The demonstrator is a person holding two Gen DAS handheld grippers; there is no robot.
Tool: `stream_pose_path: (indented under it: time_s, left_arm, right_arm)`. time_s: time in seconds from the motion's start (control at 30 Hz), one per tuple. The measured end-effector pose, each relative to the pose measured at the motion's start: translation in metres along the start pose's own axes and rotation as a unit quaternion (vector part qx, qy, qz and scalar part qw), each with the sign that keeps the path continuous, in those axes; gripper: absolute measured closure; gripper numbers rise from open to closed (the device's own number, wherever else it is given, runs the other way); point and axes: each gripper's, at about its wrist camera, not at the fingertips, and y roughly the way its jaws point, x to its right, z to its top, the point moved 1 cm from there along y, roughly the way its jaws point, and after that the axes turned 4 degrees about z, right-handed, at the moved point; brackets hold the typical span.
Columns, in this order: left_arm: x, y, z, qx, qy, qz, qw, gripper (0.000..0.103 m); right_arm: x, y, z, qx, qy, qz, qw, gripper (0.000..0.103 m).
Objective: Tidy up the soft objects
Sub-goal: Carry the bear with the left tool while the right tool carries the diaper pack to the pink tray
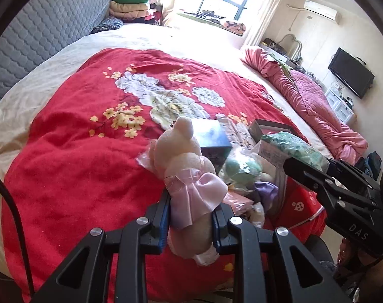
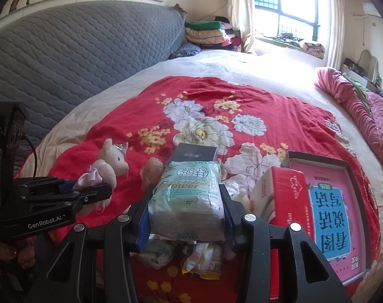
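My left gripper is shut on a pale pink plush toy with a pink ribbon bow, held by its body above the red floral blanket. The right wrist view shows the same plush toy in the left gripper at the left. My right gripper is shut on a soft green-and-white tissue pack, lifted off the bed. In the left wrist view the right gripper shows at the right edge with the tissue pack in its tips.
On the blanket lie a dark box, a red carton, a pink book in a tray, snack packets and a bagged green plush. A grey headboard stands left, a pink quilt right.
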Motion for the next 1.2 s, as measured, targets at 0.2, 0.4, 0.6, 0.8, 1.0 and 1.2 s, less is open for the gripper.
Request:
stream_pose_path:
  time_s: [0.2,0.4,0.6,0.8,1.0,1.2]
  left_arm:
    - [0.047,-0.009,0.011,-0.001,0.031,-0.024,0.9992,0.076]
    - [0.1,-0.016,0.023,0.012,0.073,-0.037,0.9966,0.076]
    - [0.152,-0.015,0.033,0.014,0.106,-0.058,0.9926,0.076]
    - [0.2,-0.005,0.04,0.007,0.136,-0.073,0.988,0.076]
    - [0.247,0.021,0.035,-0.018,0.171,-0.083,0.9816,0.076]
    - [0.282,0.056,0.024,-0.064,0.192,-0.088,0.9753,0.076]
  right_arm:
    - [0.032,-0.036,-0.003,0.031,0.03,-0.022,0.999,0.055]
    - [0.069,-0.073,-0.009,0.067,0.067,-0.044,0.994,0.055]
    - [0.099,-0.101,-0.017,0.095,0.085,-0.069,0.989,0.055]
    - [0.138,-0.127,-0.028,0.119,0.109,-0.105,0.981,0.055]
    - [0.181,-0.144,-0.046,0.128,0.141,-0.141,0.971,0.055]
    - [0.216,-0.147,-0.067,0.12,0.161,-0.173,0.964,0.055]
